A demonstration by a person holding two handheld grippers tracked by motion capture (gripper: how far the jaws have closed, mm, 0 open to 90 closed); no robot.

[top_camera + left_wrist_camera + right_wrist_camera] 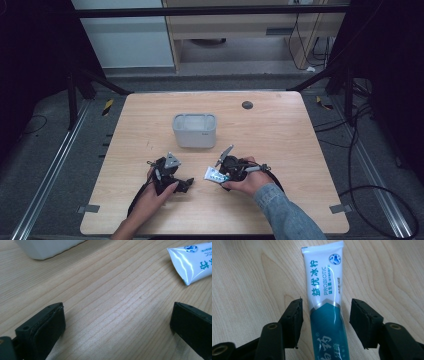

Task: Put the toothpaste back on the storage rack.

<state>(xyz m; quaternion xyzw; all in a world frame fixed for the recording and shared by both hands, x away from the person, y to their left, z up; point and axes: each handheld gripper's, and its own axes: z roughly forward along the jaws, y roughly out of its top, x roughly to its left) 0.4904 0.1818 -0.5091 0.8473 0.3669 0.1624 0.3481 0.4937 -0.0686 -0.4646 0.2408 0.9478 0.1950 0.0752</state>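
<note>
**Toothpaste tube: grip point and orientation**

At the near edge of the wooden table (280,150), I have the right gripper (325,315) straddling the toothpaste tube (325,307). Its jaws stand partly closed, one on each side of the tube, with a visible gap at both pads; nothing is pinched yet. The tube lies flat on the wood, just ahead of my right hand (252,180).

Handling, as I judge it: the tube is light, soft-walled and glossy. It will dent under pressure and may slide between smooth pads. I would close across the width at the teal band, where the body looks fuller, and avoid the thin crimped end.

Orientation: in the right gripper view the long axis runs straight away from the jaws, the flat white crimp farthest out. In the high view that crimp points toward the left gripper (186,184); the cap end is hidden.

The left gripper rests on the table, jaws spread wide over bare wood.

Farther off, mid-table, stands a grey-white plastic container (194,130), well apart from the tube.
</note>
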